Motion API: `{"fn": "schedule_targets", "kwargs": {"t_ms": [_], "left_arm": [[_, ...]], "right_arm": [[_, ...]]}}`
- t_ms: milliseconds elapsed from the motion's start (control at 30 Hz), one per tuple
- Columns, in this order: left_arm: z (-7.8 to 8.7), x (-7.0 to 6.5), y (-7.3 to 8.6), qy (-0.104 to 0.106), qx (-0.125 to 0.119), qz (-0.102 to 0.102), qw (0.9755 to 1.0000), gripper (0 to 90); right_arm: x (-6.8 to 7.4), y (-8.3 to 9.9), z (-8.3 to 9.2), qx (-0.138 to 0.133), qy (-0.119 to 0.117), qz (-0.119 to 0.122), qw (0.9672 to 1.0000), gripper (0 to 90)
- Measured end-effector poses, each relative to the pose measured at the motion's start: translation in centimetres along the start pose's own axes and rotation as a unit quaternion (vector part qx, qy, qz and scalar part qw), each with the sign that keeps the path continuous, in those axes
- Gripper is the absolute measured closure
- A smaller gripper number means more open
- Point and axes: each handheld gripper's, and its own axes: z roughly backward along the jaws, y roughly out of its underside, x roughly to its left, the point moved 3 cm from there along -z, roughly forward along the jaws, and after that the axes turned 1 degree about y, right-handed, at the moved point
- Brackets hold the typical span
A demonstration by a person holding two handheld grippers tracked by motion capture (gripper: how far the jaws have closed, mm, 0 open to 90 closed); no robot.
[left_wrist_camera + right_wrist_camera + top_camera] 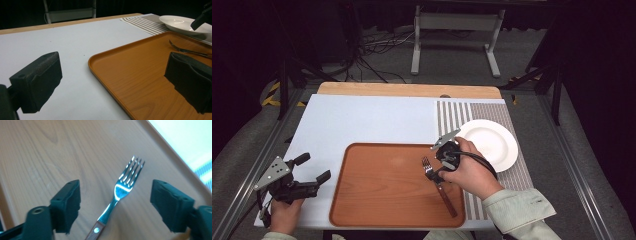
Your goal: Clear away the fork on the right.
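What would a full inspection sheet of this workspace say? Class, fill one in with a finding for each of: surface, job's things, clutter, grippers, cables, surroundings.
Surface: pale table top with a wooden far edge; striped mat along its right side.
Job's things: fork with a wooden handle lies flat on the brown tray, tines pointing away from the person; white plate on the mat, nothing on it.
Clutter: nothing seen.
Grippers: right gripper open, jaws either side of the fork without touching it; left gripper open, holding nothing, beside the tray's left edge.
Cables: black cable trails over the right hand; loose cables on the floor beyond the table.
Surroundings: grey floor, white stand, dark background.
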Motion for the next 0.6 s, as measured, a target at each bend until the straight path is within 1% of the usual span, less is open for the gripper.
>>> {"fn": "schedule_targets", "kwargs": {"t_ms": [33, 67, 133, 167, 200, 267, 367, 400, 433, 500, 567, 600], "left_arm": [[0.0, 0.0, 0.0, 0.000, 0.000, 0.000, 1.0000, 1.9], [0.0, 0.0, 0.0, 0.000, 0.000, 0.000, 1.0000, 1.9], [0.0, 0.0, 0.0, 0.000, 0.000, 0.001, 1.0000, 1.9], [0.0, 0.0, 0.0, 0.000, 0.000, 0.001, 1.0000, 1.9], [0.0, 0.0, 0.0, 0.000, 0.000, 0.001, 1.0000, 1.9], [0.0, 0.0, 0.0, 0.000, 0.000, 0.000, 1.0000, 1.9], [0.0, 0.0, 0.0, 0.001, 0.002, -0.002, 1.0000, 2.0], [0.0, 0.0, 0.0, 0.001, 0.002, -0.002, 1.0000, 2.0], [0.0, 0.0, 0.0, 0.001, 0.002, -0.002, 1.0000, 2.0], [0.0, 0.0, 0.0, 0.000, 0.001, -0.001, 1.0000, 2.0], [0.0, 0.0, 0.0, 0.001, 0.001, -0.001, 1.0000, 2.0], [0.0, 0.0, 0.0, 0.001, 0.002, -0.001, 1.0000, 2.0]], "right_arm": [[0.0, 0.0, 0.0, 0.000, 0.000, 0.000, 1.0000, 27.8], [-0.1, -0.2, -0.2, -0.008, -0.002, 0.019, 0.9998, 31.5], [-0.1, -0.5, -0.8, -0.020, -0.015, 0.040, 0.9989, 38.4], [-0.2, -0.6, -1.1, -0.030, -0.022, 0.048, 0.9981, 45.2], [-0.3, -0.7, -1.3, -0.030, -0.026, 0.052, 0.9979, 51.0], [-0.5, -0.8, -1.8, -0.032, -0.026, 0.060, 0.9974, 66.7], [-0.6, -0.9, -2.6, -0.031, -0.029, 0.057, 0.9974, 80.5], [-0.6, -0.9, -2.9, -0.031, -0.031, 0.062, 0.9971, 82.2], [-0.6, -1.0, -3.3, -0.034, -0.028, 0.068, 0.9967, 85.9], [-0.7, -1.1, -3.7, -0.033, -0.025, 0.076, 0.9962, 90.0], [-0.8, -1.1, -3.9, -0.033, -0.024, 0.076, 0.9963, 90.0], [-1.0, -1.1, -4.4, -0.030, -0.019, 0.072, 0.9968, 90.0]]}}
